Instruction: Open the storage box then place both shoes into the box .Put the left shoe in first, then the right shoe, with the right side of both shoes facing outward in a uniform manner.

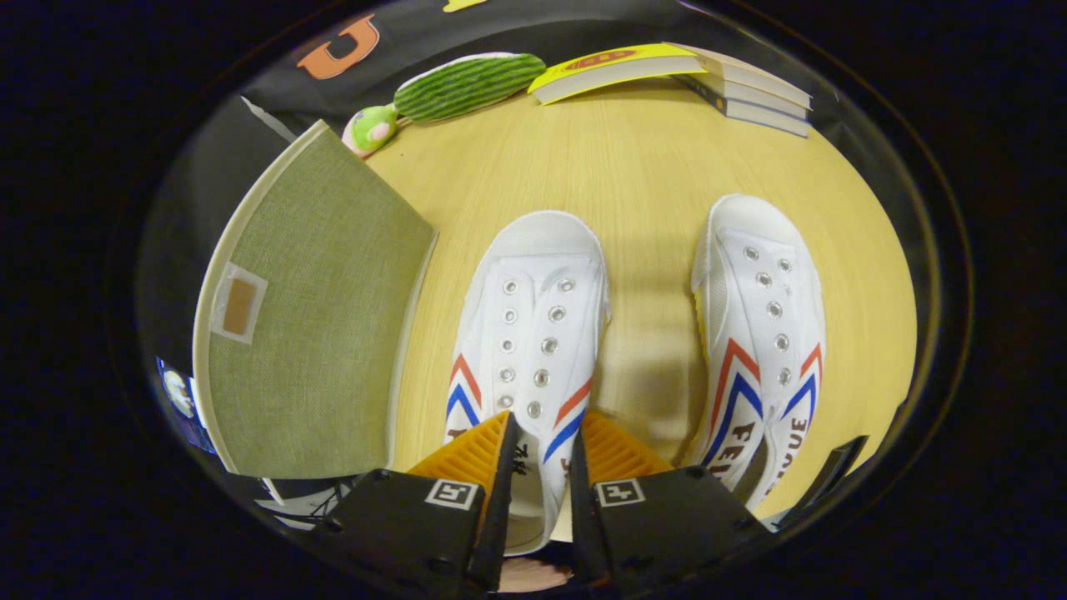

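Shoe in the tongs: I have the gripper [542, 454] closed narrow on one white shoe [533, 333], its fingers pressing the tongue and collar region from either side, as far as I can tell.
Shoe direction: its long axis runs straight ahead along the fingers, heel at the gripper, toe pointing away toward the books [667, 75].
Other shoe: a second white shoe [763, 333] lies to the right of the held one, apart from it, roughly parallel, toe also pointing away.
Storage box: a green fabric box [308, 317] sits left of the held shoe, just beside it; I see its flat cloth face, so I judge the lid is not yet lifted, though I cannot be sure.
Key relation: the box lies left of my fingers, so the shoe must travel sideways and turn to show its right side outward.
Table: wood top [633, 167] under everything.
Far clutter: a green striped plush toy [450, 87] beyond the box, left of the books.
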Demonstrator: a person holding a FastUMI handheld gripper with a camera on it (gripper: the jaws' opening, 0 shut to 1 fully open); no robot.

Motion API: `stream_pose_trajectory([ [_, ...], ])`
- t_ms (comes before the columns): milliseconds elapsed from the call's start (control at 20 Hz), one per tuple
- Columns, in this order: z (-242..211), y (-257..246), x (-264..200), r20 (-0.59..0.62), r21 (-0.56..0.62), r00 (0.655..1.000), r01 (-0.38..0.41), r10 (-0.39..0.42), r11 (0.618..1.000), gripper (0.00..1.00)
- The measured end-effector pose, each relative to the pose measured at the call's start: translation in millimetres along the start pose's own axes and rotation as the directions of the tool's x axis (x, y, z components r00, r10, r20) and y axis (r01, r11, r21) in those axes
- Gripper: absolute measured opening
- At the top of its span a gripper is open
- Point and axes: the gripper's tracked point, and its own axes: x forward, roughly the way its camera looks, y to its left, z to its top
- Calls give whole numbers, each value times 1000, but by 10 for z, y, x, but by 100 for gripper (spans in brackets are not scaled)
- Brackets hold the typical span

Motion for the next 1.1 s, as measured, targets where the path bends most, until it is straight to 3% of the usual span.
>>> stream_pose_trajectory([
  [150,-7,-2,-4,5,53,1000,-26,26,998,30],
  [300,2,-1,-25,13,91,999,-50,49,995,11],
  [400,-4,17,-61,18,135,996,-87,85,987,8],
  [750,2,135,-420,80,229,982,-185,171,956,6],
  [1100,-24,495,-1516,197,209,972,-169,127,963,6],
])
